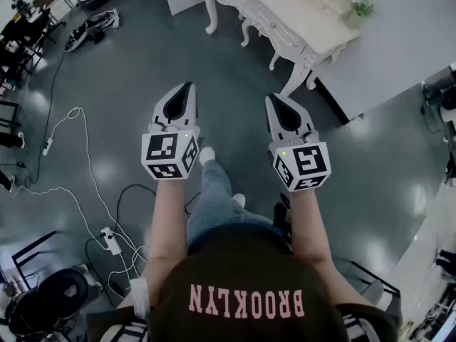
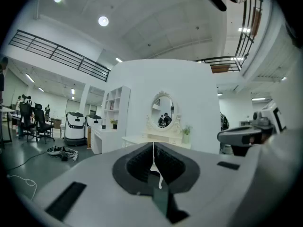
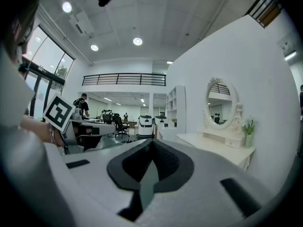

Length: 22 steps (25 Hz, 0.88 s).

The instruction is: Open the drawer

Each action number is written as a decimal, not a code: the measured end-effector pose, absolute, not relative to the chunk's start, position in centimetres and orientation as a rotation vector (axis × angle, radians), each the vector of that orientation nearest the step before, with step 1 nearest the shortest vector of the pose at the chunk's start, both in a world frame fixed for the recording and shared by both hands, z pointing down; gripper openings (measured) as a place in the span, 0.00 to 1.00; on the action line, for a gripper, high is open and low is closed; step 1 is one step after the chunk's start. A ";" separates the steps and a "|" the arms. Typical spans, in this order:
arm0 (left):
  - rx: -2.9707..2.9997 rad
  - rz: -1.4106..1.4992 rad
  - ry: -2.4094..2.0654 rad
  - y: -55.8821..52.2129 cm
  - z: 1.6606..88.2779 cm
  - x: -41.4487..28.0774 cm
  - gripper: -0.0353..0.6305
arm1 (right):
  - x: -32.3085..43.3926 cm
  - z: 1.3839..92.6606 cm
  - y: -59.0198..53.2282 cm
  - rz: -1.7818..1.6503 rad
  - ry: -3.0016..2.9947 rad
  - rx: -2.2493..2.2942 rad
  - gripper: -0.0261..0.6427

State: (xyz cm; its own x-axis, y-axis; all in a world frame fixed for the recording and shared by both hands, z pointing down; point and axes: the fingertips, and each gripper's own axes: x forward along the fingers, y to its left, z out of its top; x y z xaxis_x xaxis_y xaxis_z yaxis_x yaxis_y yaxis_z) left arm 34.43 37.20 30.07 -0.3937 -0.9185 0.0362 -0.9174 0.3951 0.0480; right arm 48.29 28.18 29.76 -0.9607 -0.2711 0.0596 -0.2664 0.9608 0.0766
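A white ornate dressing table point(image 1: 285, 13) with curved legs stands against the white wall, some way ahead of both grippers. Its oval mirror point(image 2: 162, 110) shows in the left gripper view, and the table point(image 3: 215, 145) sits at the right of the right gripper view. No drawer front can be made out clearly. My left gripper point(image 1: 187, 87) is held level at mid-air, jaws shut with nothing between them point(image 2: 153, 148). My right gripper point(image 1: 274, 100) is level beside it, also shut and empty point(image 3: 151, 145). Both point toward the table from a distance.
A small potted plant point(image 1: 362, 8) stands on the table's right end. White cables and a power strip point(image 1: 110, 239) lie on the dark floor at the left. Office chairs point(image 1: 57, 294), white shelving point(image 2: 116, 105) and parked white robots point(image 2: 75, 126) stand around.
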 end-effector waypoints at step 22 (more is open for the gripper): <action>1.743 -0.027 -2.559 28.1 29.0 20.6 0.06 | 35.6 29.4 19.0 -0.108 -3.030 0.501 0.03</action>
